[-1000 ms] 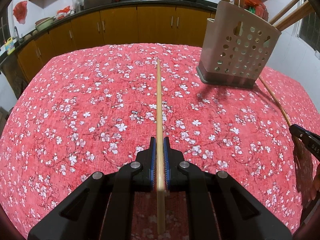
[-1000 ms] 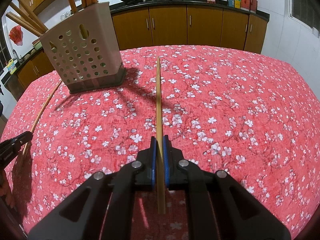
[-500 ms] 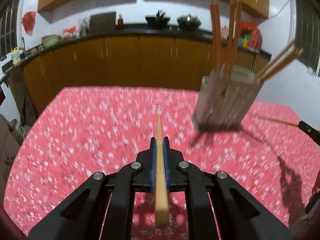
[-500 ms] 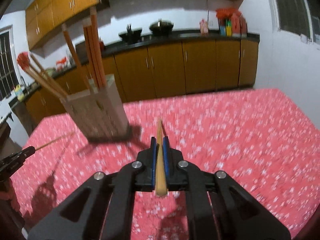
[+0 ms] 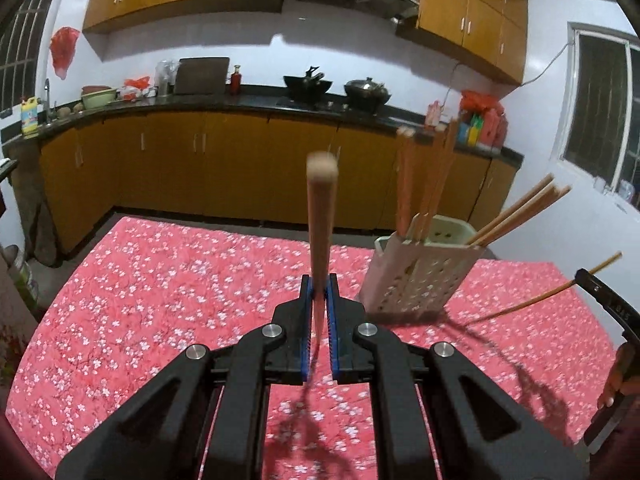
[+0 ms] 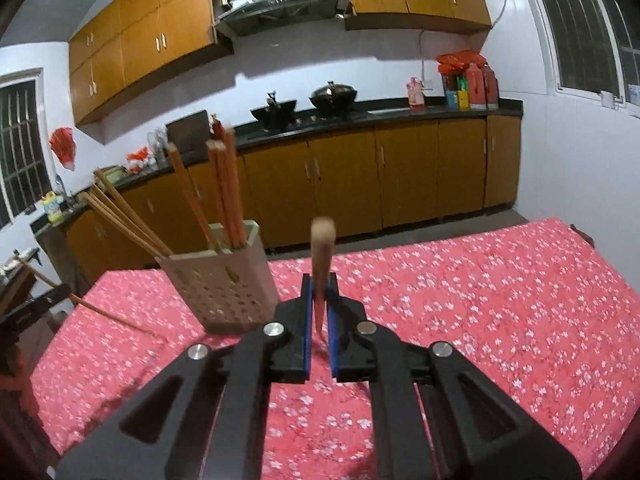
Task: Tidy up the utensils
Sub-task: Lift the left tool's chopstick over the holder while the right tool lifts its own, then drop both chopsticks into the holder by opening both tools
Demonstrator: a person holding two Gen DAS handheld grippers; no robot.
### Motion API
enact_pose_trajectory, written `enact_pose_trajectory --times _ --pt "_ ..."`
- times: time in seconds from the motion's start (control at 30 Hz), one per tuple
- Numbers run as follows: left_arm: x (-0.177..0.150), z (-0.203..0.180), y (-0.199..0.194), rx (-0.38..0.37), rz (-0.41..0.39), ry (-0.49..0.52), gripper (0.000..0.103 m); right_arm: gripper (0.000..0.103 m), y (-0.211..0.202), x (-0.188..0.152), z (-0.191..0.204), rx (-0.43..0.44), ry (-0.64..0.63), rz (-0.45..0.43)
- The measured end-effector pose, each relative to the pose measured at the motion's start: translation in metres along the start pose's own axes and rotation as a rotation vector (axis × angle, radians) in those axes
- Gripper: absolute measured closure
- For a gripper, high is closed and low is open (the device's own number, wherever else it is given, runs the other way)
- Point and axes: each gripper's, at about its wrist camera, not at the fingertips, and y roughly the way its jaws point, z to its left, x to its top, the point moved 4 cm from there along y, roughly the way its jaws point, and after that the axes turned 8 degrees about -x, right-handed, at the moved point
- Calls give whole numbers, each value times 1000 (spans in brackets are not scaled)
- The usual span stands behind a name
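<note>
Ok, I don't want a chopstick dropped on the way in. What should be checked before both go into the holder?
1. Left gripper shut on its chopstick: ok.
2. Right gripper shut on its chopstick: ok.
3. Both chopsticks lifted off the tablecloth: ok.
4. Holder upright: ok.
5. Free room inside the holder: cannot tell.
6. Chopsticks lined up over the holder: not ok, it sits off to the side in both views.

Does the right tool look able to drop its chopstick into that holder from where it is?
Probably yes. The right tool is shut on a chopstick, the holder stands just ahead to its left with its top open, and nothing lies between them.
</note>
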Motion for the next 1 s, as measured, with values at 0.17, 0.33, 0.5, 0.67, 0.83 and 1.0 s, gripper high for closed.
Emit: enact_pose_trajectory --times 0.17,0.33,0.5,0.67,0.83,1.0 --pt "22 -13 -16 -71 -44 4 96 95 -28 37 14 131 15 -41" --pt "53 -40 -29 -133 -132 30 96 95 -60 77 41 240 -4 -136" --pt "92 -70 -41 -155 -273 69 96 95 -75 110 65 243 -37 -256" --pt "119 -88 -39 -156 -384 76 96 95 -55 127 87 197 -88 -295" --pt "119 -86 -7 -123 -387 52 96 95 -11 120 96 158 -111 -213" --pt "103 -81 23 -111 -323 53 96 95 18 110 97 145 -113 -151"
